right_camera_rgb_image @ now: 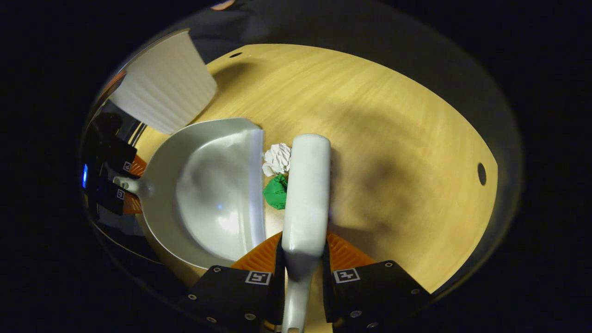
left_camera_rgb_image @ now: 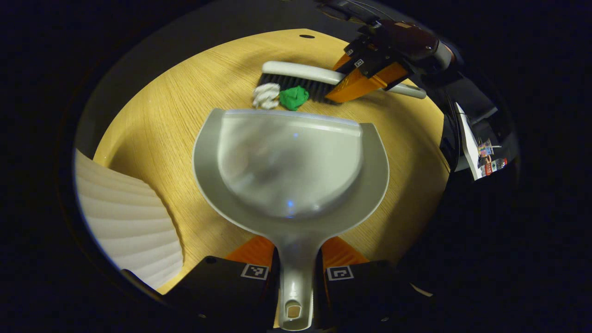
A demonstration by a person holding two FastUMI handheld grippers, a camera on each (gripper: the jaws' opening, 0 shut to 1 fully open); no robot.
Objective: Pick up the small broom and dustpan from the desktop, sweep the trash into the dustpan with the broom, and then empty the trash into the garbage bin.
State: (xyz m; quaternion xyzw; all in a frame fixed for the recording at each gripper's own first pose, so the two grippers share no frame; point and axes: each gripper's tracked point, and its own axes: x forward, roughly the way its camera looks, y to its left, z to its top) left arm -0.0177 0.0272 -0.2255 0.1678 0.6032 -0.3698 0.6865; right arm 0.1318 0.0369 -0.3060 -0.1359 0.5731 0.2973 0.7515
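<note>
Grey plastic dustpan [left_camera_rgb_image: 291, 166] flat on the pale wooden desktop [left_camera_rgb_image: 157, 125], front lip facing 12 o'clock in the left gripper view. Thin handle running back to 6 o'clock, pinched tight from both sides by the left gripper [left_camera_rgb_image: 296, 266]. Looks light, stiff and smooth, so likely a bit slippery; best held on the handle, close to the pan, to stop it from tipping.

Just past the lip: a small crumpled white paper ball [left_camera_rgb_image: 266, 95] and a small crumpled green paper ball [left_camera_rgb_image: 293, 97], side by side, touching or almost touching the lip. Both very light and soft, easy to push, easy to knock away.

Right behind the balls, a small broom with a long white plastic back and black bristles [left_camera_rgb_image: 296, 76], lying across from 9 to 3 o'clock. Bristles soft and bendy, back hard. In the right gripper view, broom back [right_camera_rgb_image: 306, 194] pointing to 12 o'clock, its narrow handle squeezed between both fingers of the right gripper [right_camera_rgb_image: 301, 268], dustpan [right_camera_rgb_image: 208, 194] at 9 o'clock, paper balls [right_camera_rgb_image: 276, 173] trapped between the two. Right gripper [left_camera_rgb_image: 365, 76] seen at 1 o'clock in the left gripper view.

Sweeping step, probably: a short, gentle push toward the pan.

White ribbed garbage bin [left_camera_rgb_image: 129, 222] at 8 o'clock in the left gripper view, just beside the pan.
</note>
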